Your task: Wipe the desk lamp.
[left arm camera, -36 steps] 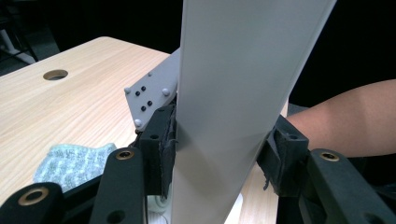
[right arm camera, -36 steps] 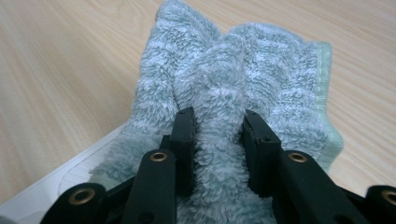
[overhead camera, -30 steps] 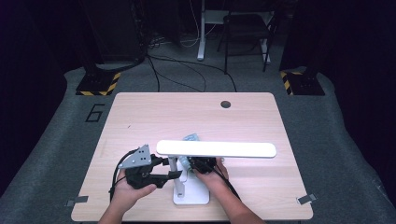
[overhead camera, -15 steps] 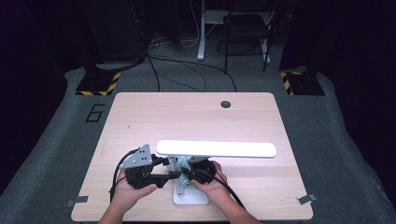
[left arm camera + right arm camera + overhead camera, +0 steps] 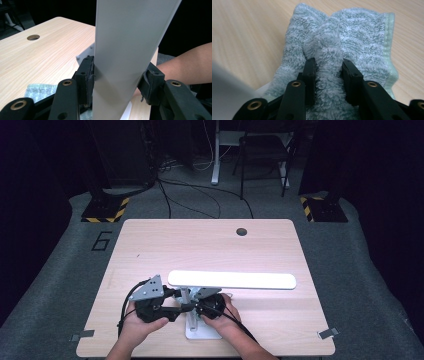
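**Lamp steadied, cloth gripped, wiping under way**

Dark room, cables and a chair [image 5: 265,150] at the frame's top; pale wooden table [image 5: 150,250] fills the middle. At lower left, I have the left gripper [image 5: 172,307] clamped on the white lamp [image 5: 125,50] arm. Lower centre, my right gripper [image 5: 328,67] pinches the green towel [image 5: 362,37] bunched beside the lamp base. I judge most wiping remains

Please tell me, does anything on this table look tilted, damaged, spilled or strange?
Nothing stands out. The white desk lamp stands on its base with the head level, clamped by the left tool. The right tool pinches a bunched fold of the green towel, which is crumpled because it is gripped. The table shows no spill.
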Motion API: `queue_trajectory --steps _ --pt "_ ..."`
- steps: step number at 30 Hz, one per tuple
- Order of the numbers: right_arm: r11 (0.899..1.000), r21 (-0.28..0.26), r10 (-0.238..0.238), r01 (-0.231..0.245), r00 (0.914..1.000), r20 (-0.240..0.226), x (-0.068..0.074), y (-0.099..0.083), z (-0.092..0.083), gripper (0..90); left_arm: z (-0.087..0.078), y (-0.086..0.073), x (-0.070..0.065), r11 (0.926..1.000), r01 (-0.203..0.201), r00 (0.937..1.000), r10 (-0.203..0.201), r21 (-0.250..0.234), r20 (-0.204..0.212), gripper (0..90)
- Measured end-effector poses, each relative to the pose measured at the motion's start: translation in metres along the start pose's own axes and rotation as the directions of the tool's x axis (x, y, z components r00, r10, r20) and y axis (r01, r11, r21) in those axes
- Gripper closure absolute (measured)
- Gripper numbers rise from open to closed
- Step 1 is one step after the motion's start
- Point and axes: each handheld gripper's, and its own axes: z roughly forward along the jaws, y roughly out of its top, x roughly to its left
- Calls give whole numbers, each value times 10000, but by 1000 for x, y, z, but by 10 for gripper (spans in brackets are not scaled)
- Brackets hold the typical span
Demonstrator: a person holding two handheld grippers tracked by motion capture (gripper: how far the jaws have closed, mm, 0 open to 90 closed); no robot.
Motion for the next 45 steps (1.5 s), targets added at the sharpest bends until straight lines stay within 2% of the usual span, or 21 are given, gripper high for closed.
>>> queue_trajectory --steps 7,13,15,17,19,21,24,27,29,33,38,42,44,45 --pt "9986 70 527 -530 9979 378 -13 4 7 676 0 0 0 10000 -7 10000 7 -11 -60 515" --pt "9947 90 1012 -1020 9928 645 -25 6 11 675 0 0 0 10000 -11 10000 11 65 -23 515" --pt "9908 0 1351 -1355 9878 770 -28 5 12 676 -1 0 0 10000 -18 10000 18 79 -24 515" --pt "9908 77 1336 -1348 9871 887 -32 5 12 678 -1 0 0 10000 -21 10000 22 68 -26 515" --pt "9906 251 1309 -1348 9842 1191 -37 3 12 678 -1 -1 0 10000 5 10000 -5 3 -47 515" --pt "9855 299 1617 -1670 9777 1337 -42 1 11 678 -1 -1 1 10000 -51 10000 51 48 -27 516" --pt "9815 344 1816 -1881 9732 1411 -47 0 9 678 0 -1 1 10000 -46 10000 46 13 5 515" --pt "9844 324 1670 -1732 9757 1416 -49 -1 9 678 0 -2 2 10000 -4 10000 5 -57 38 511" --pt "9833 337 1720 -1786 9744 1445 -47 -1 9 677 0 -3 3 9999 105 9999 -104 -70 137 506" --pt "9827 333 1760 -1822 9746 1387 -48 -1 9 676 1 -6 4 10000 11 9998 -11 48 177 502" --pt "9827 314 1771 -1826 9756 1301 -49 -2 9 675 3 -8 5 9999 102 9998 -104 114 180 500" --pt "9815 317 1837 -1890 9751 1241 -50 -2 9 673 3 -7 4 9998 -52 9999 50 190 102 500" --pt "9819 324 1816 -1864 9767 1142 -52 -2 9 673 3 -7 4 9998 -114 9998 111 192 153 497" --pt "9848 393 1641 -1691 9807 1063 -55 -2 8 673 2 -7 4 9997 -118 9996 112 223 258 493"
